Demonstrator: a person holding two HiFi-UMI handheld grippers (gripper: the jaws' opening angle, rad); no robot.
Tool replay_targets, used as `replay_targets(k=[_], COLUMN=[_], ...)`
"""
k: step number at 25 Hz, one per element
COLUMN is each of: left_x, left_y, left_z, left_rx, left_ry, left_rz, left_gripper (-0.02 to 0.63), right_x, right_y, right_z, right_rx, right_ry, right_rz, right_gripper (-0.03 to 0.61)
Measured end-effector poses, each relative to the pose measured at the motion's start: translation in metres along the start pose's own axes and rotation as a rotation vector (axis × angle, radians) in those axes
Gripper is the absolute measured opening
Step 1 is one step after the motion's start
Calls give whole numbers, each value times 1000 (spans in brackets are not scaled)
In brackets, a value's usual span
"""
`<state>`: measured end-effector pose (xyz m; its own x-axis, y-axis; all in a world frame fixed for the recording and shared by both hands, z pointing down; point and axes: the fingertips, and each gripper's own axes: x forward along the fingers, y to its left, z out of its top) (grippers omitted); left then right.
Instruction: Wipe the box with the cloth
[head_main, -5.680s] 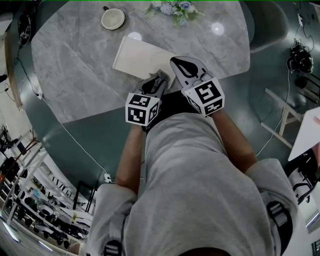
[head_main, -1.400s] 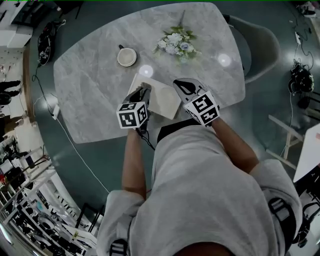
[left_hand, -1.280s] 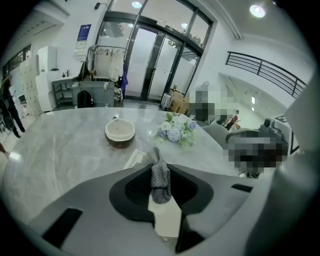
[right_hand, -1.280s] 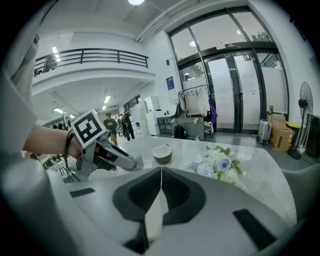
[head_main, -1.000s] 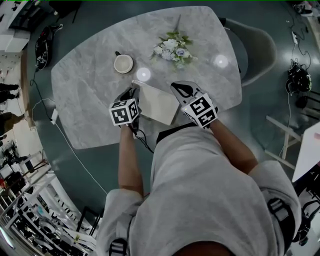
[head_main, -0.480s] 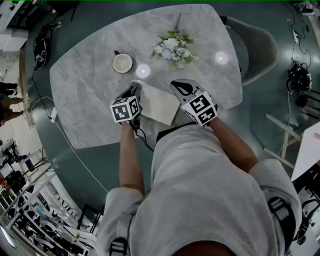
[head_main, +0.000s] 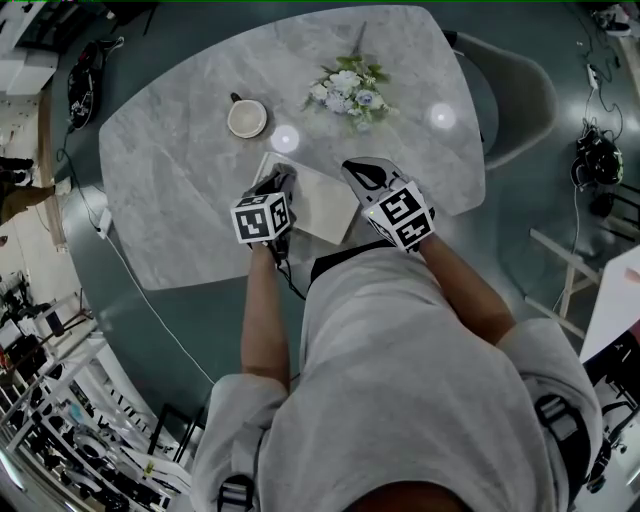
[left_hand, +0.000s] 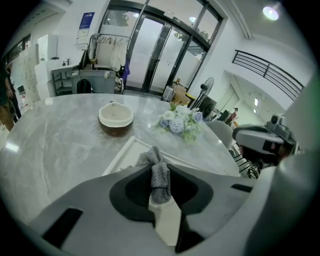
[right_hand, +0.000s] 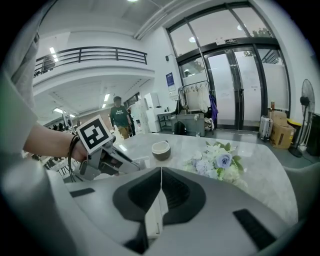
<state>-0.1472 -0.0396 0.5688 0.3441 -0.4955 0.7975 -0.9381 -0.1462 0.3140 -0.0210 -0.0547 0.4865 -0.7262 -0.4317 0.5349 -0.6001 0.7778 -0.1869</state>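
Note:
A flat white box lies on the grey marble table near its front edge. My left gripper is over the box's left part, shut on a grey cloth that bunches out past its tips onto the box. From its own camera, the left gripper pinches the cloth between both jaws. My right gripper sits at the box's right side, and in its own view it is shut with nothing between the jaws. The left gripper shows there too.
A cup and a bunch of flowers stand behind the box on the table. A chair is at the table's far right. A cable runs over the floor at the left. A person stands in the background.
My left gripper with the cloth went from the box's near right corner to its left edge, then shifted slightly right onto the box. The right gripper has hardly moved.

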Motion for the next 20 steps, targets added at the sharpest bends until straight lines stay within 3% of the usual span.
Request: replay_targets(k=[6,20], left_x=[0,-8], left_y=[-24,-40], left_z=[-11,-23], left_rx=[31,48], left_ry=[14,-4], left_rz=[-34,-27], left_gripper=[92,92], right_x=[-6,-17], right_y=[7,16], right_z=[-7,-22], right_rx=[2,14], right_ry=[7,12], right_rz=[1,0], right_gripper=[26,26])
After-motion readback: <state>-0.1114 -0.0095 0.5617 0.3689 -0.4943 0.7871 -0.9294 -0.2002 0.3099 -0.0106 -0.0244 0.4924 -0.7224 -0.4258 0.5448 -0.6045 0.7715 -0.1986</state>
